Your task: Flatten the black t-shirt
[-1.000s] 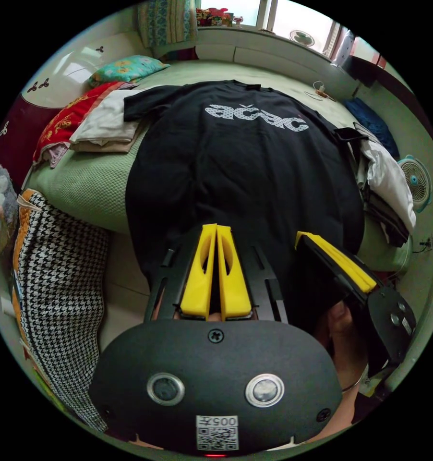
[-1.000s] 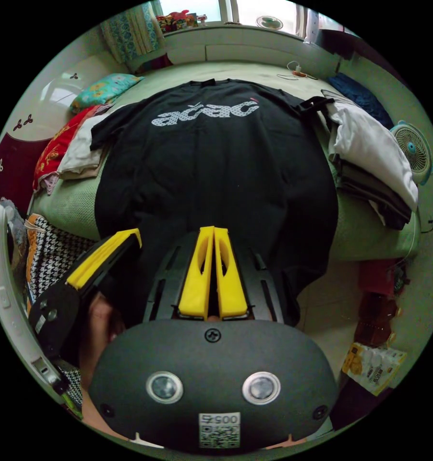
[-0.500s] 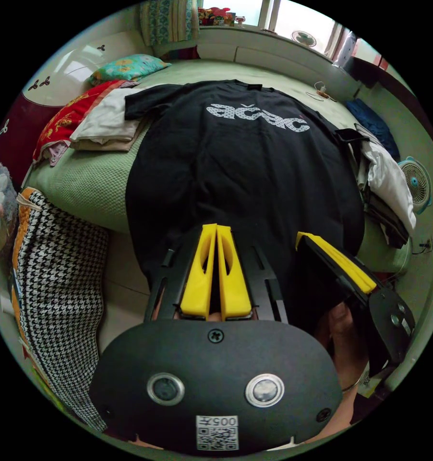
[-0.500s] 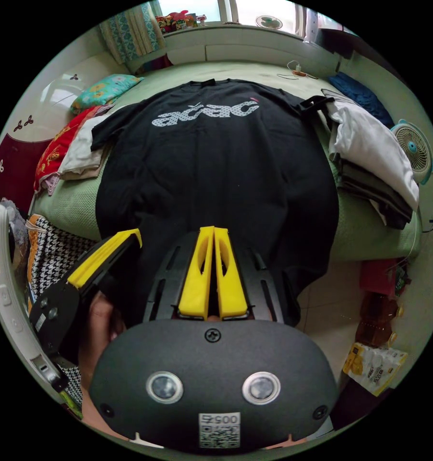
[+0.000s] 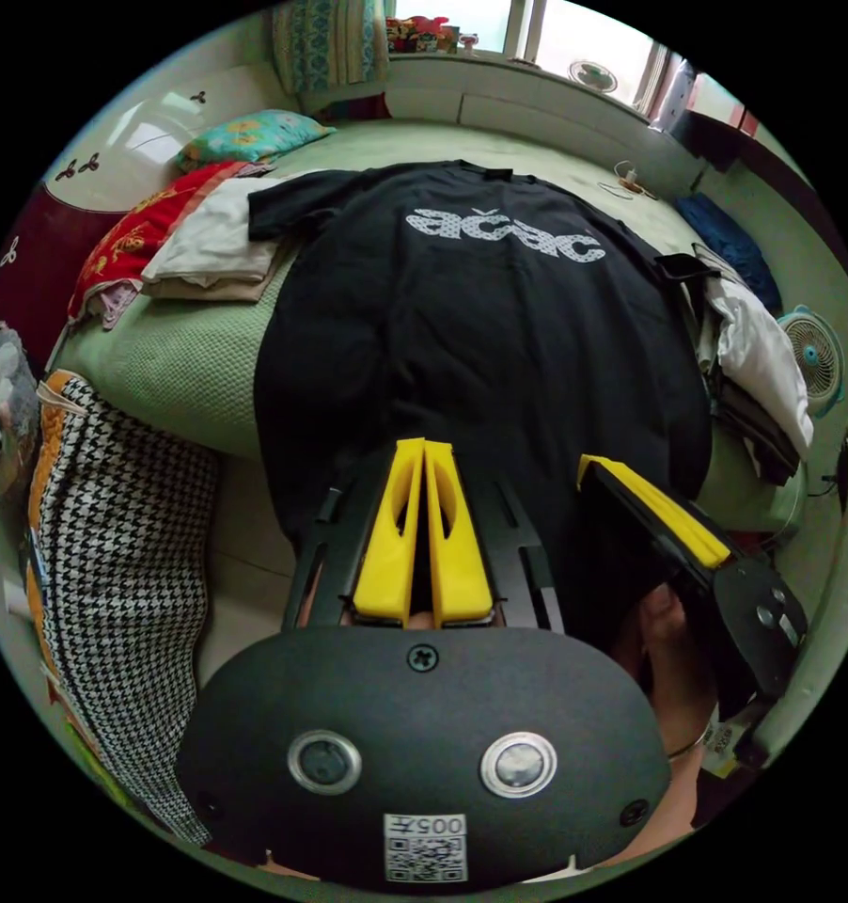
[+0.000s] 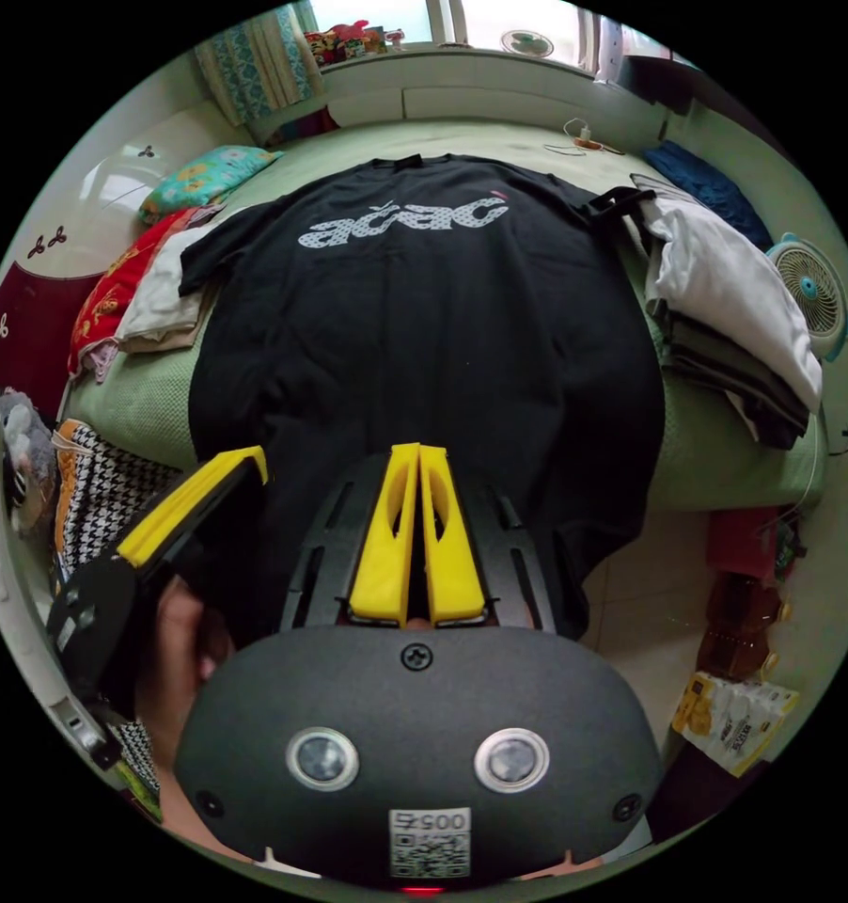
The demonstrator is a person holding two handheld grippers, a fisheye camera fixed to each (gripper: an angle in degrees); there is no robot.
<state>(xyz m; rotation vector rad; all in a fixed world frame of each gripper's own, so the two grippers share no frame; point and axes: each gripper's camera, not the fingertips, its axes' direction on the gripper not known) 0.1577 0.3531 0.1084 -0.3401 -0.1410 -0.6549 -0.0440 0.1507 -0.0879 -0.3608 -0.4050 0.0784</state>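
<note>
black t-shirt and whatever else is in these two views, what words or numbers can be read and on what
"acac", as near as it reads, in pale patterned letters across the chest of the black t-shirt.
Code sticker on the body of the left hand-held gripper: characters too small to read surely.
Packet on the floor: print too small to read.

Black t-shirt [image 5: 480,320] across green bed [image 5: 161,357]

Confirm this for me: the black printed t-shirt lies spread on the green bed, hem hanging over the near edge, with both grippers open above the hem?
Not quite: both are shut. The left gripper and right gripper have their yellow fingers closed together at the hem of the black printed t-shirt, as each gripper view shows. The t-shirt does lie spread on the green bed.
</note>
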